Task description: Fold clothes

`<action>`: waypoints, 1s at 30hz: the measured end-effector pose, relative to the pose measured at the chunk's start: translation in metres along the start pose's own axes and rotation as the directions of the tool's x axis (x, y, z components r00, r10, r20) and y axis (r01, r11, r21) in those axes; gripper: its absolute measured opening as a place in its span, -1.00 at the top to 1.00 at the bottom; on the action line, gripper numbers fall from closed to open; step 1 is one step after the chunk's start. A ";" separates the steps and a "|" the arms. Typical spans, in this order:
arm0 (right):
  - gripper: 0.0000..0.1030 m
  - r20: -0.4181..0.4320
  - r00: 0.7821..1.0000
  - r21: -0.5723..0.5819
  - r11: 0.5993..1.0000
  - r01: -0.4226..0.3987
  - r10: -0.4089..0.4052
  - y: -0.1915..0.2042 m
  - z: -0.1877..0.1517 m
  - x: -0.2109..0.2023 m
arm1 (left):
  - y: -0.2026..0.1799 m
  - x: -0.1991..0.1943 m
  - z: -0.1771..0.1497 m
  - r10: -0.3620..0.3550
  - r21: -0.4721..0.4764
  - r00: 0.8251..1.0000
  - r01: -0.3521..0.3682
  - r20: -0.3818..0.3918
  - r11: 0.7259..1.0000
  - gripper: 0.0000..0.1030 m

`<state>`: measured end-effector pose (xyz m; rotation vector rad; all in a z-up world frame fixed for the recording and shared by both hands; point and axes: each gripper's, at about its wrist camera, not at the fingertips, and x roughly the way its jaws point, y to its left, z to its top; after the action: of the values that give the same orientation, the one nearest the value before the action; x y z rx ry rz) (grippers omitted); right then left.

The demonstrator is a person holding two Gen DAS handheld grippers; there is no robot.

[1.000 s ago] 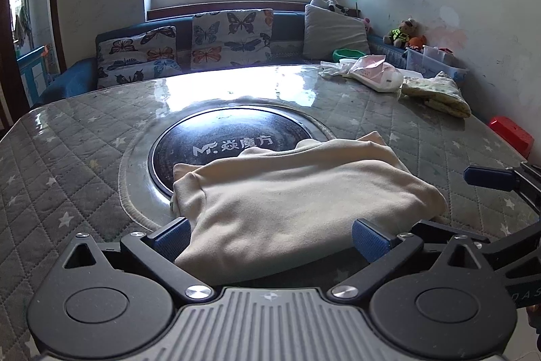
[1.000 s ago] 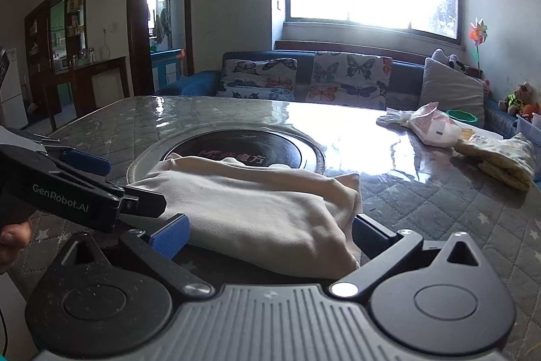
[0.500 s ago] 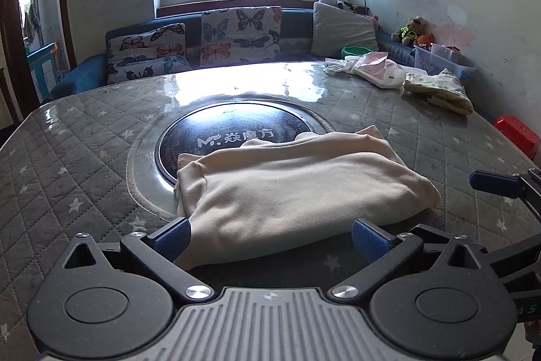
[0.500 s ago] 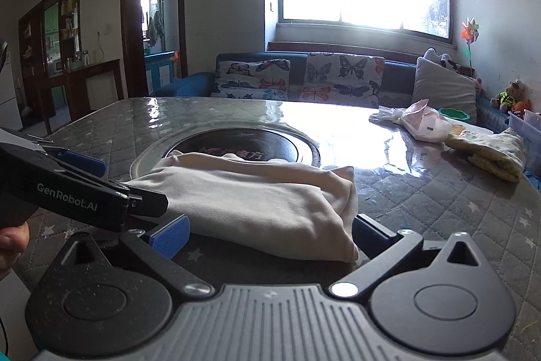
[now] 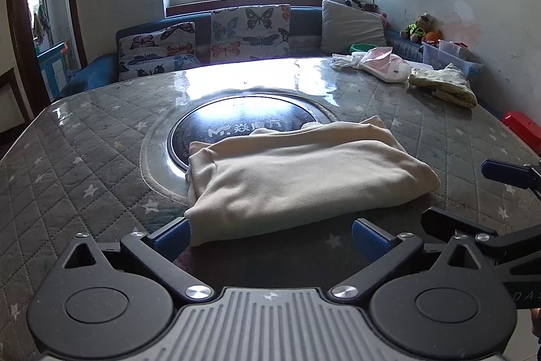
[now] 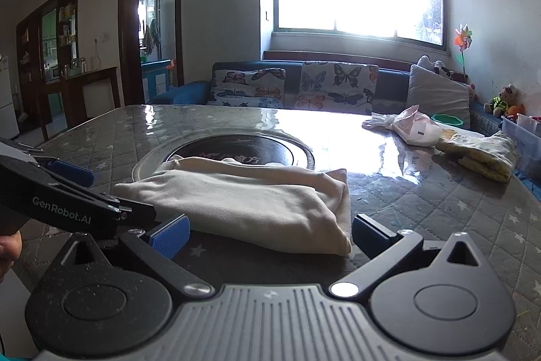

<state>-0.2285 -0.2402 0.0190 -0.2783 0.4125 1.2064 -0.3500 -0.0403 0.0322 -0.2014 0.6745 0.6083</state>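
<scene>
A cream garment (image 5: 304,175) lies folded into a thick rectangle on the quilted table (image 5: 84,158), partly over the round black hotplate (image 5: 243,127). My left gripper (image 5: 270,235) stands open just short of the garment's near edge, holding nothing. In the right wrist view the same cream garment (image 6: 250,202) lies ahead, and my right gripper (image 6: 270,235) is open at its near right corner, empty. The left gripper's black body (image 6: 67,205) shows at the left of the right wrist view, and the right gripper's fingers (image 5: 507,171) at the right edge of the left wrist view.
A folded yellow-green cloth (image 5: 443,83) and a pink-white bundle (image 5: 378,63) lie at the table's far right. A sofa with butterfly cushions (image 5: 250,32) runs behind the table. A red stool (image 5: 524,127) and plastic bins (image 5: 449,53) stand to the right. A hand (image 6: 8,249) shows at far left.
Both grippers have drawn back and lifted slightly from the folded garment, which now sits a little farther ahead. Both stay open; the garment has not moved.
</scene>
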 end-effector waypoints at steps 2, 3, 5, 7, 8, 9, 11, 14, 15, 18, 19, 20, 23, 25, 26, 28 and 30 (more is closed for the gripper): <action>-1.00 0.002 1.000 -0.003 1.000 -0.002 0.002 0.000 -0.001 -0.001 | -0.001 0.000 0.000 0.002 0.001 1.000 -0.002 -0.003 1.000 -1.00; -1.00 0.002 1.000 -0.006 1.000 -0.003 0.003 0.000 -0.002 -0.001 | -0.001 0.000 0.000 0.003 0.002 1.000 -0.003 -0.004 1.000 -1.00; -1.00 0.001 1.000 -0.016 1.000 -0.004 0.004 -0.001 -0.001 0.000 | 0.001 0.000 0.002 0.011 -0.001 1.000 -0.011 -0.003 1.000 -1.00; -1.00 0.000 1.000 -0.018 1.000 -0.003 0.003 -0.002 0.000 0.001 | 0.003 0.002 0.004 0.014 -0.006 1.000 -0.014 -0.002 1.000 -1.00; -1.00 -0.001 1.000 -0.016 1.000 -0.002 0.002 -0.004 0.002 0.002 | 0.004 0.003 0.006 0.017 -0.009 1.000 -0.017 -0.003 1.000 -1.00; -1.00 -0.002 1.000 -0.013 1.000 -0.001 0.001 -0.005 0.003 0.004 | 0.006 0.005 0.007 0.018 -0.012 1.000 -0.018 -0.005 1.000 -1.00; -1.00 -0.006 1.000 -0.008 1.000 -0.001 0.001 -0.008 0.006 0.007 | 0.010 0.010 0.011 0.008 -0.022 1.000 -0.009 -0.016 1.000 -1.00; -1.00 -0.017 1.000 -0.017 1.000 -0.016 0.016 -0.007 0.010 0.017 | 0.019 0.020 0.017 0.017 -0.040 0.999 -0.018 -0.031 0.999 -1.00; -1.00 -0.021 1.000 -0.025 0.999 -0.024 0.023 -0.005 0.012 0.021 | 0.022 0.023 0.019 0.023 -0.046 0.999 -0.025 -0.035 0.999 -1.00; -1.00 -0.032 0.998 -0.049 0.998 -0.049 0.047 -0.001 0.017 0.034 | 0.036 0.031 0.025 0.040 -0.070 0.998 -0.044 -0.047 0.997 -1.00; -1.00 -0.036 0.998 -0.056 0.997 -0.057 0.055 0.000 0.019 0.038 | 0.040 0.034 0.027 0.043 -0.080 0.998 -0.046 -0.049 0.996 -1.00; -1.00 -0.040 0.997 -0.064 0.996 -0.065 0.063 0.001 0.021 0.042 | 0.044 0.036 0.030 0.043 -0.089 0.998 -0.047 -0.049 0.995 -1.00; -1.00 -0.048 0.994 -0.056 0.993 -0.099 0.097 0.002 0.027 0.058 | 0.050 0.043 0.035 0.042 -0.100 0.998 -0.047 -0.052 0.994 -1.00; -1.00 -0.065 0.990 -0.038 0.991 -0.129 0.126 -0.001 0.028 0.069 | 0.051 0.050 0.037 0.036 -0.100 0.998 -0.041 -0.052 0.994 -1.00; -1.00 -0.076 0.989 -0.025 0.991 -0.132 0.130 -0.003 0.028 0.076 | 0.052 0.053 0.039 0.032 -0.100 0.998 -0.038 -0.055 0.994 -1.00; -1.00 -0.116 0.986 -0.001 0.992 -0.125 0.124 -0.011 0.024 0.089 | 0.053 0.060 0.040 0.026 -0.102 0.998 -0.032 -0.065 0.994 -1.00; -1.00 -0.156 0.981 0.022 0.993 -0.116 0.118 -0.019 0.020 0.098 | 0.056 0.068 0.041 0.023 -0.105 0.997 -0.031 -0.080 0.994 -1.00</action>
<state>-0.1786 -0.1553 -0.0073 -0.3435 0.5796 1.3010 -0.3198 0.0510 0.0213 -0.3172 0.7218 0.6656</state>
